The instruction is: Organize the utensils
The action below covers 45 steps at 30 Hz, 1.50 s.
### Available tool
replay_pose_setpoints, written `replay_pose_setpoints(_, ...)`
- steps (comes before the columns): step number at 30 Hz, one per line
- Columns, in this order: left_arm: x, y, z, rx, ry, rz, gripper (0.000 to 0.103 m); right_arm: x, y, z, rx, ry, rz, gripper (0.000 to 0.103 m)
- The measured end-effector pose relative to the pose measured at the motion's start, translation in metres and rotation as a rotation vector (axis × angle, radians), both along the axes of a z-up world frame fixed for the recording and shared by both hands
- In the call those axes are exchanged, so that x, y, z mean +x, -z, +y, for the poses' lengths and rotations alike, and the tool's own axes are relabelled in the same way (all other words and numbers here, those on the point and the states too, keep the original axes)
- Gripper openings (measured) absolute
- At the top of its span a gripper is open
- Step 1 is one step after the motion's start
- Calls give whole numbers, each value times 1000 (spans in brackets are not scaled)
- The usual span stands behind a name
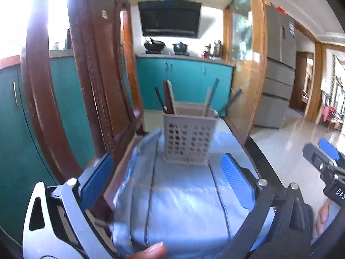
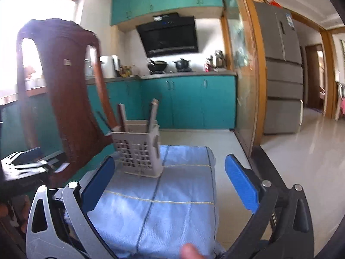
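Utensils (image 1: 170, 97) stand already in the grey perforated holder (image 1: 188, 142), which sits upright on the blue cloth (image 1: 183, 194) towards the far end of the table, nearer to the left edge in the right wrist view. Both tools are near it but touch nothing: the left gripper (image 1: 170, 179) has its blue pads wide apart over the cloth, and the right gripper (image 2: 170, 179) is also spread wide with nothing between the fingers. No loose utensil is seen on the cloth in these views, so I judge the step is an approach to the holder or a search for the next piece. To do it well, one gripper should come slowly and straight to the holder, because the pictures are blurred and the light basket may tip if a finger pushes its wall. The cloth is folded, with seams and wrinkles, so things can slide on it. Beside the left edge stands a dark wooden chair (image 2: 64, 82). Farther away are teal cabinets (image 2: 187, 101), a stove with pots (image 2: 170, 65), a black hood (image 2: 170, 35) and a grey refrigerator (image 2: 282, 69).
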<state>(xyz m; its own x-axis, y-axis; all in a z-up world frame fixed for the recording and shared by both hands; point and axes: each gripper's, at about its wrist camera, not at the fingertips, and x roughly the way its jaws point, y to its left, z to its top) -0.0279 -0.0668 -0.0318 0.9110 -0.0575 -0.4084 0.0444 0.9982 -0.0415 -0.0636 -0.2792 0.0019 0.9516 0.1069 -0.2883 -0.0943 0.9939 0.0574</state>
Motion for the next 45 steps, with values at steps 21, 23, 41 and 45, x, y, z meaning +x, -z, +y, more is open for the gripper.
replay_pose_setpoints(21,-66,-47,-21,115,38,-89,99,-55,-37,16,-55,13,-119,100)
replay_pose_setpoints(23,-67,-48,-21,115,35,-92,99,-56,-38,16,-56,12,-122,100)
replay_pose_setpoints(41,-67,-48,-14,97,35,-85,99,-63,-41,25,-79,-8,-136,100)
replay_pose_setpoints(45,-67,-48,-15,95,40,-84,99,-63,-42,26,-82,-9,-137,100)
